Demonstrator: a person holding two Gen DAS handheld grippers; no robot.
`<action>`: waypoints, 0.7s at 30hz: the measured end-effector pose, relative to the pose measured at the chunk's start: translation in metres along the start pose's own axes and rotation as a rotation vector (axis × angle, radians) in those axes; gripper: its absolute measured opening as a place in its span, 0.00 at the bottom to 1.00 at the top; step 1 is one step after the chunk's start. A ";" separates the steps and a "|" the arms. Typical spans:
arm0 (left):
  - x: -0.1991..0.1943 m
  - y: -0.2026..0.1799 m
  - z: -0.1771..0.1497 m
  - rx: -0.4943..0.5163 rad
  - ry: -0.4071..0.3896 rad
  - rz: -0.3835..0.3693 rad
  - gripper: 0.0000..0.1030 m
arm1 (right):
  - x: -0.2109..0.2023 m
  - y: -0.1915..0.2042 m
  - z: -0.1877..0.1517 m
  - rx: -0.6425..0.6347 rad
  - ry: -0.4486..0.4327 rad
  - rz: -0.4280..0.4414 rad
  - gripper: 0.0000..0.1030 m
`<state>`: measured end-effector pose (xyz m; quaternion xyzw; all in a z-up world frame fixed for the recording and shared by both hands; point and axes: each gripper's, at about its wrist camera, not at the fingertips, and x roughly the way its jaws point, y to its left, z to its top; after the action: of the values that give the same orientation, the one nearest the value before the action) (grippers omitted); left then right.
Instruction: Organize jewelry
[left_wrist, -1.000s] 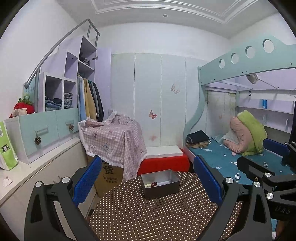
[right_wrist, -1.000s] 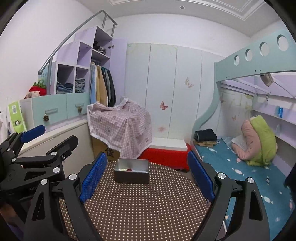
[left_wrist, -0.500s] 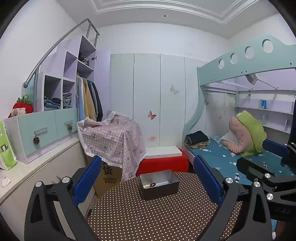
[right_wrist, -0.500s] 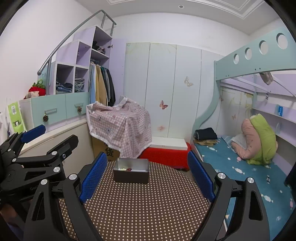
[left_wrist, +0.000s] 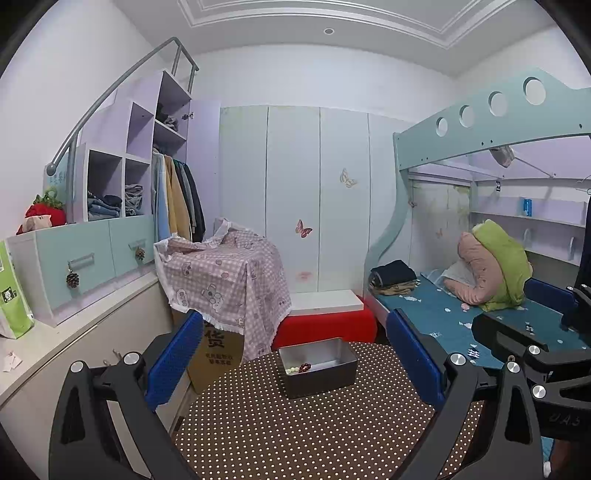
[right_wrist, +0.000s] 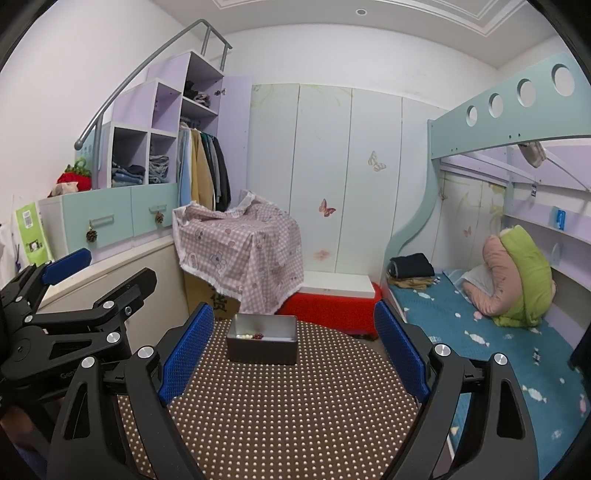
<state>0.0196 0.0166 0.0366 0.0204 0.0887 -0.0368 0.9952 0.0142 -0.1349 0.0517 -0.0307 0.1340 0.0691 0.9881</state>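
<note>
A grey metal box (left_wrist: 318, 366) stands at the far side of a round table with a brown dotted cloth (left_wrist: 295, 435). Inside it lie a white bead bracelet (left_wrist: 291, 369) and a dark red bead bracelet (left_wrist: 305, 367). The box (right_wrist: 263, 343) and the beads (right_wrist: 255, 336) also show in the right wrist view. My left gripper (left_wrist: 291, 354) is open and empty, held above the table short of the box. My right gripper (right_wrist: 295, 347) is open and empty, also short of the box. The left gripper's body (right_wrist: 66, 332) shows at the left of the right wrist view.
A cardboard box under a pink checked cloth (left_wrist: 225, 280) stands behind the table at left, a red bench (left_wrist: 325, 325) behind it. A bunk bed with a blue sheet (left_wrist: 461, 314) is at right. A counter with drawers and shelves (left_wrist: 81, 258) runs along the left.
Both views have shifted very slightly; the box sits a touch lower and nearer in the left wrist view. Both grippers stay open and empty.
</note>
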 end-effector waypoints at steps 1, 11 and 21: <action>0.000 0.000 0.000 0.000 -0.001 0.001 0.93 | -0.001 0.001 0.000 0.000 0.001 -0.001 0.83; 0.001 -0.001 -0.001 0.002 0.001 0.002 0.93 | 0.000 0.001 0.000 0.000 0.001 -0.001 0.83; 0.001 -0.002 -0.001 0.003 0.001 0.004 0.93 | 0.003 0.004 -0.004 0.004 0.006 -0.001 0.83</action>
<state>0.0207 0.0150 0.0356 0.0223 0.0891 -0.0348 0.9952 0.0156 -0.1304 0.0473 -0.0292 0.1372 0.0682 0.9878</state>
